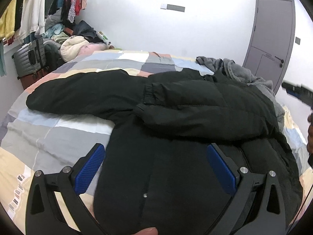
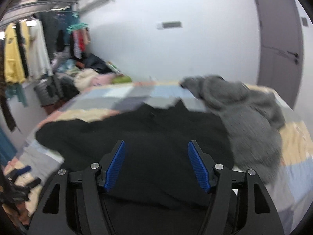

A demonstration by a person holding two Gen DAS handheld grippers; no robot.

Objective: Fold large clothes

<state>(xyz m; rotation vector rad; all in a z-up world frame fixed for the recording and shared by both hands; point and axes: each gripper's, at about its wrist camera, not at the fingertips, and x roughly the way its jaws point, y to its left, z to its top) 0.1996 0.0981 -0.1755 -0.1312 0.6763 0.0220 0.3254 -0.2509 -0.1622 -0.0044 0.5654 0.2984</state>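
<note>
Black jacket [image 1: 176,107] on a patchwork bed cover [image 1: 64,129] of grey, cream, pale blue and salmon blocks. Grey fleece garment [image 2: 250,113] at 2 o'clock. Gripper pads [image 1: 89,169] ribbed blue on black frames. Door [image 1: 273,39] grey; yellow top [image 2: 13,58] at 9 o'clock.

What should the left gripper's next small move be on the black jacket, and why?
Probably lower the left gripper and close it on the black jacket: its jaws stand open and empty above the hem, one sleeve already lies folded across the body, the other sleeve lies spread over the bed.

Your left claw [image 1: 155,166], black linkage arms, silver screws, ribbed blue pads [image 1: 89,168], right claw [image 2: 156,164] alike
</note>
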